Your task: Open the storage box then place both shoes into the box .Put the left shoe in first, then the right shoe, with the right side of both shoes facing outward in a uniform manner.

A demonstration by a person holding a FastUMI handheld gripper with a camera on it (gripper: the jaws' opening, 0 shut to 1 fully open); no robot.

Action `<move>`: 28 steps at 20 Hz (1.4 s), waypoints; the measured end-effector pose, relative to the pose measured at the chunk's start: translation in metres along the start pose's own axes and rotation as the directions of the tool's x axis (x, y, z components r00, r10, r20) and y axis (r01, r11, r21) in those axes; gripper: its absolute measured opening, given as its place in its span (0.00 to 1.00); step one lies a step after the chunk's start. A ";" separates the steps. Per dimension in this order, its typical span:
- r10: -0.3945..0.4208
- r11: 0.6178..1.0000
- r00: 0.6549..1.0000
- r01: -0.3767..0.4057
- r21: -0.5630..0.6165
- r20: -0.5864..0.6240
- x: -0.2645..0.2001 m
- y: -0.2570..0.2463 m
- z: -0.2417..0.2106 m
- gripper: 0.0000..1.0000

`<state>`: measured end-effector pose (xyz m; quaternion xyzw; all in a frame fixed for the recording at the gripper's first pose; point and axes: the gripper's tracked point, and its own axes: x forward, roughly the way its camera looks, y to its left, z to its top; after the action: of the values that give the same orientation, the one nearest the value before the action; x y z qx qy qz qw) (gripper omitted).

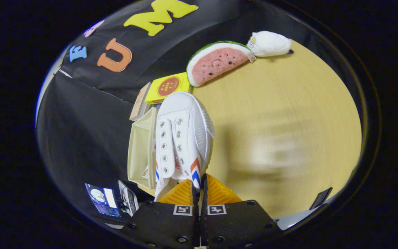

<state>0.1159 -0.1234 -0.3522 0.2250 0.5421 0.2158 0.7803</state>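
Observation:
A white canvas shoe [181, 135] with red and blue chevrons hangs toe-forward above the wooden table [282, 114], tilted with the view. My gripper [199, 185] is shut on the shoe's heel-side edge, both fingers pressing the thin wall between them. Just left of the shoe stands the beige fabric storage box [139, 148], its top open and its inside showing. The shoe's lace side faces the box. A second shoe is blurred out on the table to the right.
Beyond the shoe's toe lie a yellow carton [166, 87] and a brown box [139, 102]. Farther back sit a watermelon-slice plush [216, 62] and a white plush [269, 44]. A lit screen [104, 200] stands off the table's near left corner.

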 end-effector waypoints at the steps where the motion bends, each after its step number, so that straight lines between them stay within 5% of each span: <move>1: -0.002 1.000 1.000 0.002 -0.018 0.003 0.002 0.004 -0.001 0.01; 10: -0.063 0.994 0.998 0.063 -0.092 0.002 0.006 -0.006 0.003 0.01; 16: -0.293 0.924 0.947 0.316 -0.213 0.135 0.018 -0.026 0.001 0.01; 23: -0.441 0.876 0.879 0.466 -0.128 0.178 0.041 -0.049 -0.008 0.02; 25: -0.379 0.905 0.910 0.403 -0.137 0.170 0.051 -0.035 -0.014 0.13; 26: -0.356 0.909 0.917 0.385 -0.162 0.181 0.049 -0.030 -0.015 0.30; 28: -0.376 0.882 0.895 0.426 -0.203 0.241 0.040 -0.031 -0.006 0.43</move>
<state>0.1260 -0.1247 -0.4025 0.0271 0.4665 0.0925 0.8792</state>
